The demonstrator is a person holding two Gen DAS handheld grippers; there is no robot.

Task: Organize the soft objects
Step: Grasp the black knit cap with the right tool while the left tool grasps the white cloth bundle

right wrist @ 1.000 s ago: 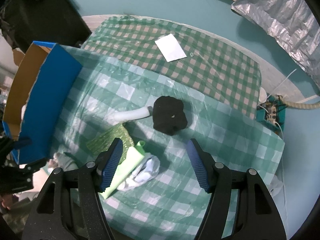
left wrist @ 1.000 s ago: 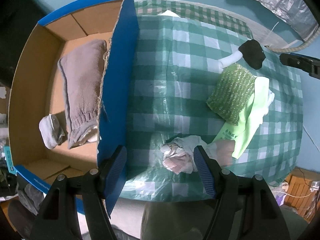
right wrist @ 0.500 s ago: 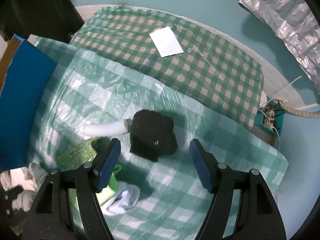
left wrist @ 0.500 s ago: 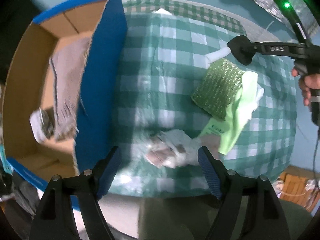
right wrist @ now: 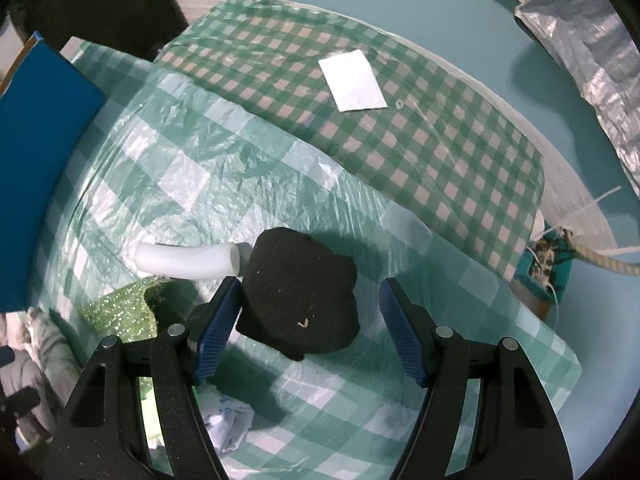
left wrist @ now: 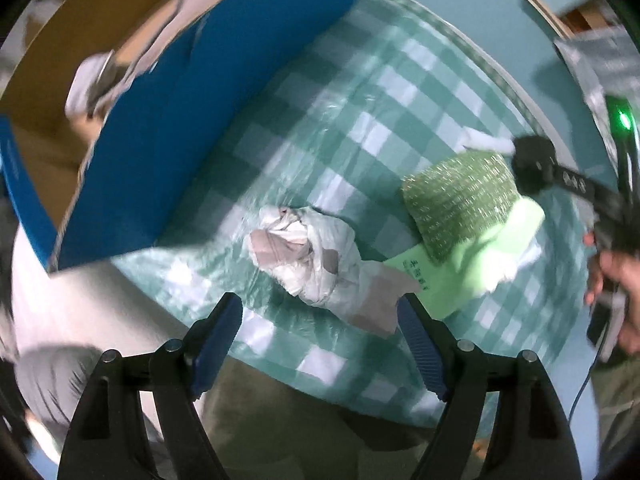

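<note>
A crumpled white and pink cloth (left wrist: 308, 254) lies on the green checked table cover, just ahead of my open, empty left gripper (left wrist: 320, 340). A green glittery sponge (left wrist: 460, 200) and a light green cloth (left wrist: 484, 256) lie to its right. My right gripper (right wrist: 312, 328) is open and straddles a black soft lump (right wrist: 300, 292), which also shows in the left wrist view (left wrist: 532, 164). A white foam tube (right wrist: 188, 262) lies left of the lump. The sponge (right wrist: 124, 312) shows beside the right gripper's left finger.
A blue cardboard box (left wrist: 192, 120) stands at the table's left and holds grey cloths (left wrist: 92, 84). A white paper (right wrist: 352, 80) lies on the far checked cloth. A silver foil sheet (right wrist: 592, 56) is on the floor at right. The table's near edge is close to the left gripper.
My left gripper has swung right and tilted, away from the box toward the white and pink cloth. My right gripper has come down and forward, so the black lump now sits between its fingers.
</note>
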